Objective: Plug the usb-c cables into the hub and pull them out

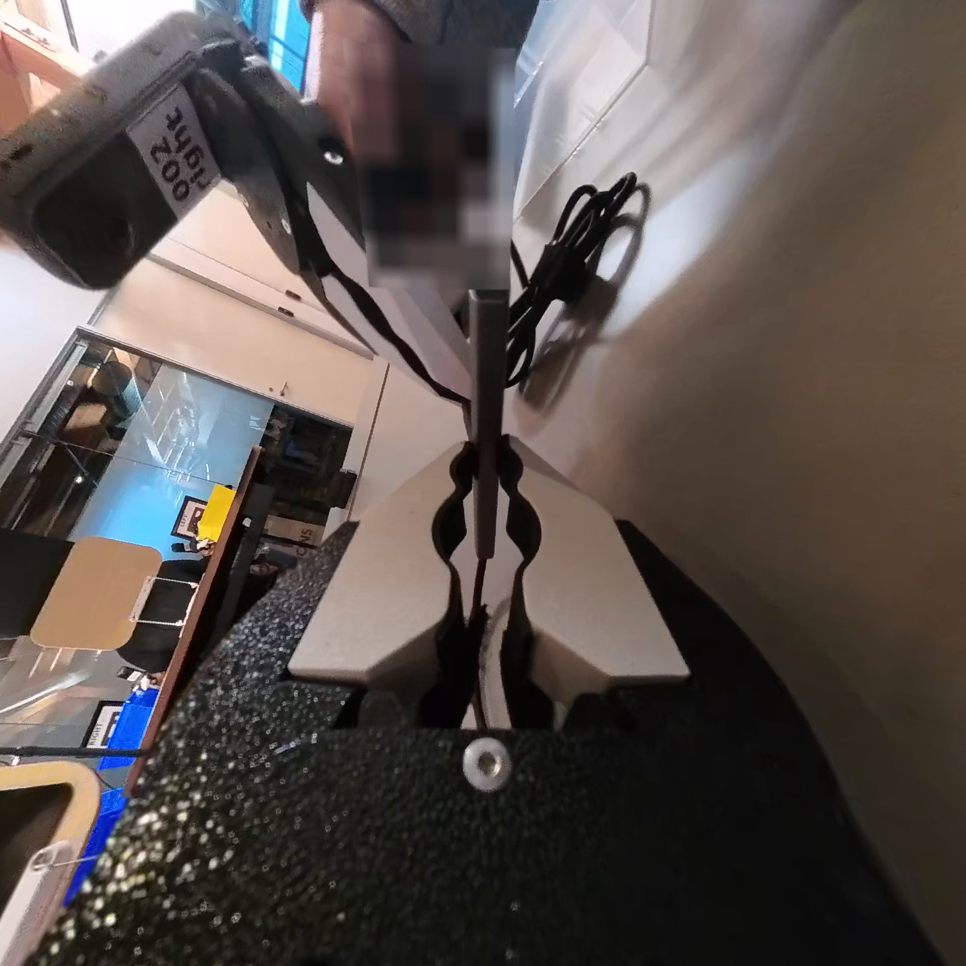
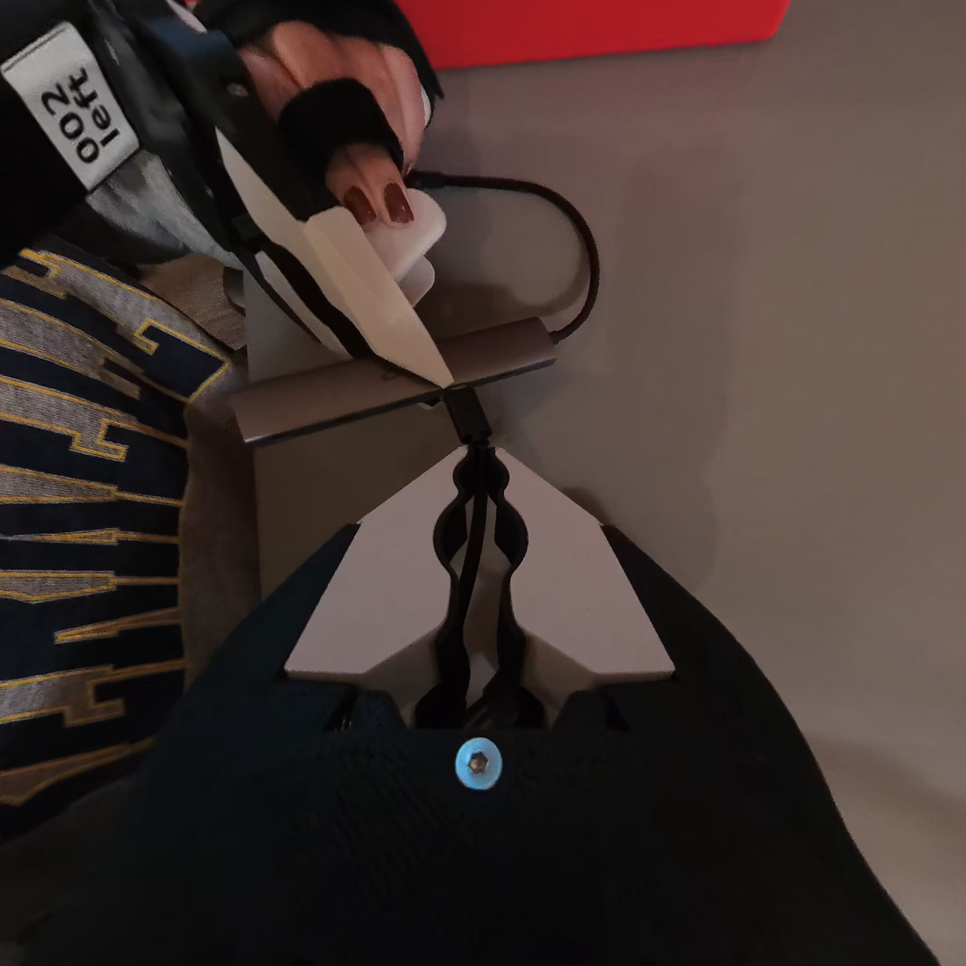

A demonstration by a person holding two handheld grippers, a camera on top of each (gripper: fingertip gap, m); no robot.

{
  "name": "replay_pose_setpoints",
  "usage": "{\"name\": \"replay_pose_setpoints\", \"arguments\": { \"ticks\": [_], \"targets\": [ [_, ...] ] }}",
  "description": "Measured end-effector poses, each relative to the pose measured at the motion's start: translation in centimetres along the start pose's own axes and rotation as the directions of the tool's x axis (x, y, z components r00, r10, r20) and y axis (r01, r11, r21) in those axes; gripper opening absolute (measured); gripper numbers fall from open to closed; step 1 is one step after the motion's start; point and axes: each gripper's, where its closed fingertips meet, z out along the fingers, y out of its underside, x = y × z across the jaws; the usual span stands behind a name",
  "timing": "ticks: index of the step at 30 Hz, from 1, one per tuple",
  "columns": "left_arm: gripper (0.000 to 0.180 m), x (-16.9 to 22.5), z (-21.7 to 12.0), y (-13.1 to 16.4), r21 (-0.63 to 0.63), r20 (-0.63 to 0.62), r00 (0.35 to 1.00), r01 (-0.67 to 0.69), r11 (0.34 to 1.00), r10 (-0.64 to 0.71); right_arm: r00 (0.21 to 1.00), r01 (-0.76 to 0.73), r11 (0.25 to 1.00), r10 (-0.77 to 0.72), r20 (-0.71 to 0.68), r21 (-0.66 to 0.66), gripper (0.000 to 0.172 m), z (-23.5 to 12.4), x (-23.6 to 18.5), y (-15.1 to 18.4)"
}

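Grey hub point(image 2: 324, 402) is gripped by the left gripper point(image 1: 489, 455); black usb-c cable point(image 2: 473, 522) is pinched by the right gripper point(image 2: 478, 449).
At the frame's middle, the plug point(image 2: 467, 415) is best kept straight with the hub's port.

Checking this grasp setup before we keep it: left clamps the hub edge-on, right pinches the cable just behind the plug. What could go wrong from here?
1. The right gripper grips the thin black cable, not the plug; pulling may strain the cable at the plug or let it slip.
2. The left gripper clamps the hub across its thin sides, so it may twist.
3. The hub's own lead may snag.
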Motion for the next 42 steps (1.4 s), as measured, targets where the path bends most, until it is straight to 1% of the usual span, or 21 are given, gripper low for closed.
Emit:
{"name": "replay_pose_setpoints", "arguments": {
  "ticks": [5,7,10,13,15,17,18,19,20,21,25,28,30,33,35,36,37,38,39,40,42],
  "targets": [
    [0.007,0.8,-0.2,-0.3,0.022,-0.040,0.999,-0.004,1.000,0.005,0.985,0.149,0.985,-0.155,-0.070,-0.085,0.000,0.7,0.0,0.8],
    [0.007,0.7,-0.4,-0.6,0.046,-0.038,0.999,0.008,0.999,-0.006,0.977,0.187,0.979,-0.193,-0.089,-0.078,0.000,0.7,0.0,0.5],
    [0.007,0.7,-0.5,-0.6,0.062,-0.044,0.999,0.019,0.998,-0.017,0.977,0.193,0.980,-0.196,-0.080,-0.049,0.000,0.8,-0.1,0.5],
    [0.008,1.5,-0.2,0.1,0.020,-0.097,0.993,0.072,0.997,-0.070,0.984,0.148,0.988,-0.152,-0.098,-0.046,0.001,1.2,0.4,1.3],
    [0.011,1.6,-0.3,0.5,-0.011,-0.089,0.994,0.065,0.998,-0.066,0.978,0.164,0.986,-0.166,-0.124,-0.028,0.001,1.1,0.4,1.3],
    [0.029,1.7,-0.3,1.7,-0.088,-0.072,0.996,0.054,0.995,-0.061,0.974,0.184,0.983,-0.184,-0.133,-0.010,0.001,1.1,0.1,1.0],
    [0.031,1.7,-0.4,2.1,-0.112,-0.071,0.996,0.049,0.992,-0.057,0.970,0.198,0.980,-0.199,-0.142,-0.017,0.001,1.3,0.1,1.1],
    [0.019,1.9,-0.5,2.3,-0.121,-0.081,0.996,0.037,0.992,-0.047,0.963,0.216,0.976,-0.216,-0.159,-0.021,0.001,1.4,0.2,1.1],
    [0.012,1.8,-0.6,2.4,-0.128,-0.071,0.997,0.025,0.991,-0.034,0.960,0.225,0.974,-0.225,-0.167,-0.017,0.001,1.5,0.2,1.1],
    [0.010,1.8,-0.6,2.4,-0.130,-0.072,0.997,0.016,0.991,-0.026,0.959,0.229,0.973,-0.228,-0.169,-0.016,0.001,1.6,0.2,1.1],
    [0.008,1.6,-0.9,2.4,-0.115,-0.070,0.997,0.022,0.993,-0.030,0.940,0.274,0.962,-0.268,-0.212,0.003,0.001,1.8,0.2,1.1],
    [0.008,2.0,-0.8,2.2,-0.095,-0.086,0.996,0.007,0.995,-0.015,0.919,0.315,0.949,-0.311,-0.242,-0.026,0.000,2.2,0.5,1.4],
    [0.008,2.4,-0.8,2.3,-0.093,-0.107,0.994,0.009,0.996,-0.019,0.920,0.311,0.950,-0.311,-0.240,-0.041,0.000,2.7,0.7,1.7],
    [0.009,2.2,-0.8,2.6,-0.111,-0.086,0.996,0.001,0.994,-0.011,0.929,0.285,0.958,-0.274,-0.247,0.010,0.000,2.7,0.9,1.6],
    [0.008,1.6,-0.4,3.0,-0.145,-0.046,0.999,-0.001,0.989,-0.005,0.932,0.253,0.966,-0.230,-0.281,0.049,0.002,2.0,1.5,1.2],
    [0.008,1.2,-0.2,3.2,-0.166,-0.026,1.000,-0.008,0.986,0.004,0.924,0.254,0.965,-0.222,-0.312,0.063,0.009,1.3,1.9,0.8],
    [0.008,0.9,0.2,3.6,-0.194,-0.016,1.000,-0.026,0.981,0.024,0.904,0.262,0.962,-0.214,-0.371,0.081,0.023,0.2,2.5,0.3],
    [0.008,0.8,0.6,4.2,-0.229,-0.017,0.999,-0.037,0.973,0.034,0.873,0.277,0.955,-0.205,-0.443,0.104,0.036,-1.2,3.2,-0.4],
    [0.008,0.5,1.0,4.8,-0.262,-0.006,0.999,-0.032,0.965,0.031,0.833,0.299,0.944,-0.187,-0.521,0.140,0.045,-2.8,4.0,-1.1],
    [0.008,0.2,1.4,5.2,-0.287,0.004,1.000,-0.017,0.958,0.019,0.787,0.326,0.925,-0.151,-0.598,0.196,0.048,-4.5,4.7,-2.0],
    [0.011,-0.1,2.1,5.9,-0.317,0.013,0.998,0.055,0.947,-0.054,0.698,0.388,0.857,-0.033,-0.715,0.338,0.049,-7.9,6.0,-3.6]
  ]
}}
